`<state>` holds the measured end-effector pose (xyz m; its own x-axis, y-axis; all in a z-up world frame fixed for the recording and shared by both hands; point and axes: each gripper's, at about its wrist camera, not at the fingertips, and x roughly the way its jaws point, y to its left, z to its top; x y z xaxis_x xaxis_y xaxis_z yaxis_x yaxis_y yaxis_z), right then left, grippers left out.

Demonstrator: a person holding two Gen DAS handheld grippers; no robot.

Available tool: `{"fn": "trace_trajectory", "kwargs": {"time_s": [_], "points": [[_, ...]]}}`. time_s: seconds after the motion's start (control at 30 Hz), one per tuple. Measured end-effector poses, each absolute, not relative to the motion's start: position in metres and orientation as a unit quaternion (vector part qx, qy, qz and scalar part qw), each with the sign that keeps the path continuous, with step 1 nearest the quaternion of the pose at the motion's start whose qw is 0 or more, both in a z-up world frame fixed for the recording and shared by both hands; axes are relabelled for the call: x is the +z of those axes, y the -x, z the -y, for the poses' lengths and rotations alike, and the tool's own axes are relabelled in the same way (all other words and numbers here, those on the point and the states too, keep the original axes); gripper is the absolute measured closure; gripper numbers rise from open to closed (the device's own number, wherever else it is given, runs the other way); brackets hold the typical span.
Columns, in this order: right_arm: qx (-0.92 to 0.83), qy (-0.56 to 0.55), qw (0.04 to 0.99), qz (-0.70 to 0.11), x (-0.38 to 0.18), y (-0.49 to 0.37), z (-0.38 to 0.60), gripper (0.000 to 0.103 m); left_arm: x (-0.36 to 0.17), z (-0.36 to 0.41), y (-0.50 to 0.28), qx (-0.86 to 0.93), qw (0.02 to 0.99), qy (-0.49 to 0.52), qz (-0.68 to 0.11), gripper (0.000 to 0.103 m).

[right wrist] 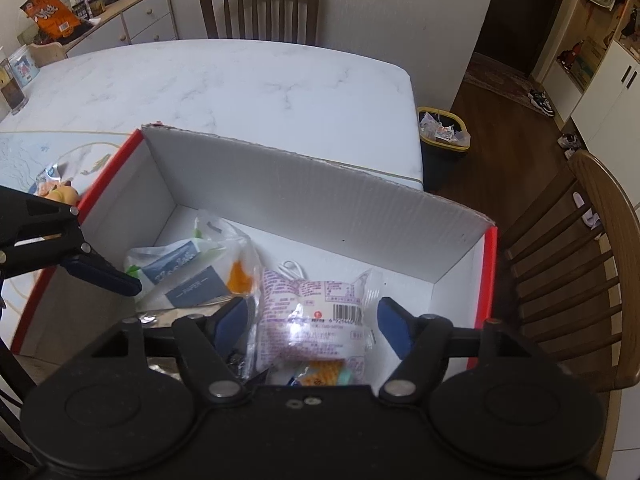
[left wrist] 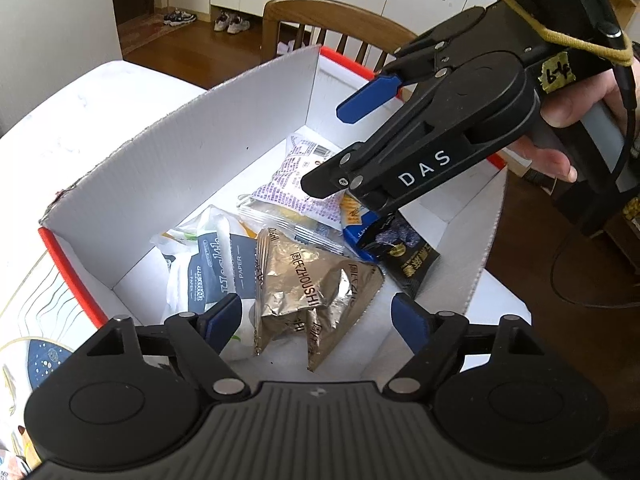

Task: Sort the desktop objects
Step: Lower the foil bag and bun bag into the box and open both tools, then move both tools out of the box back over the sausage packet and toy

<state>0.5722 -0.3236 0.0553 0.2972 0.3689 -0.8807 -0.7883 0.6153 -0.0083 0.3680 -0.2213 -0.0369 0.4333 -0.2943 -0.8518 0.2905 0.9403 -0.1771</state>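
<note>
Where hidden leftward, bin [right wrist: 444,136] beside table [right wrist: 240,80]

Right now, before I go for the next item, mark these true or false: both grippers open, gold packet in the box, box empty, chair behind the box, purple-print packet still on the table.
1. Both grippers are open. True: left gripper and right gripper grip nothing.
2. The gold packet lies in the box. True.
3. The box is empty. False: it holds several packets.
4. A wooden chair stands behind the box. True.
5. The purple-print packet lies on the table. False: it is inside the box.
</note>
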Motion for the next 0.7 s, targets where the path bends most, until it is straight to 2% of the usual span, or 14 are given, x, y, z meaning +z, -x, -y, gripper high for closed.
{"fn": "trace_trajectory", "kwargs": {"time_s": [0.7], "points": [[0.376,0.169,0.805,-0.427,0.091,-0.516,0.321,0.029,0.023,0.161,-0.285,-0.101,0.908,0.052,-0.404,0.018]]}}
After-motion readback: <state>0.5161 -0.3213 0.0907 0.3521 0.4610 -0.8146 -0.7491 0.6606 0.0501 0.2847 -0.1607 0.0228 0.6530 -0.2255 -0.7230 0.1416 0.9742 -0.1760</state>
